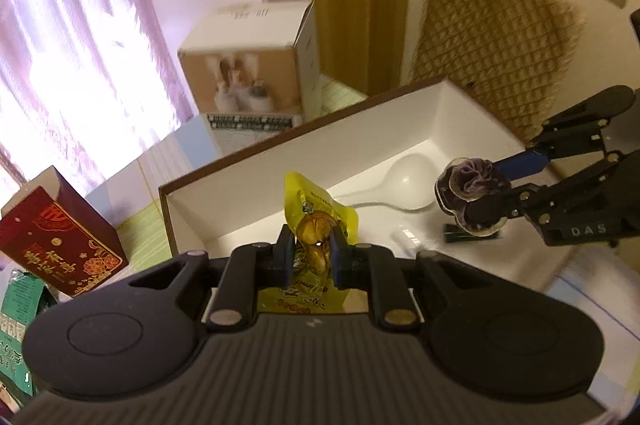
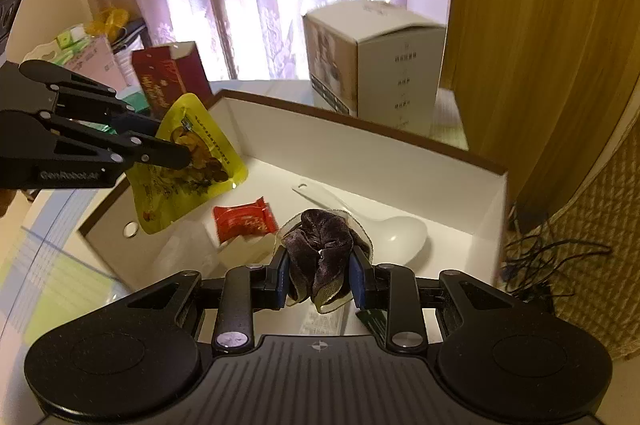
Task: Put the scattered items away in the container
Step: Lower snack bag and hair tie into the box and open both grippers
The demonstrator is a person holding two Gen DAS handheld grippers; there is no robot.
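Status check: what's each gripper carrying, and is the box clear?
Left gripper shut on yellow pouch. Right gripper shut on scrunchie. Both over box; spoon, red candy already inside.

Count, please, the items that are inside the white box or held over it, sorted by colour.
White: 1, the spoon
Red: 1, the candy wrapper
Yellow: 1, the snack pouch in the left gripper
Dark purple: 1, the scrunchie in the right gripper
Total: 4

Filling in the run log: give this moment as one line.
left gripper: shut on yellow snack pouch | right gripper: shut on purple scrunchie | both over white box | inside: white spoon, red candy
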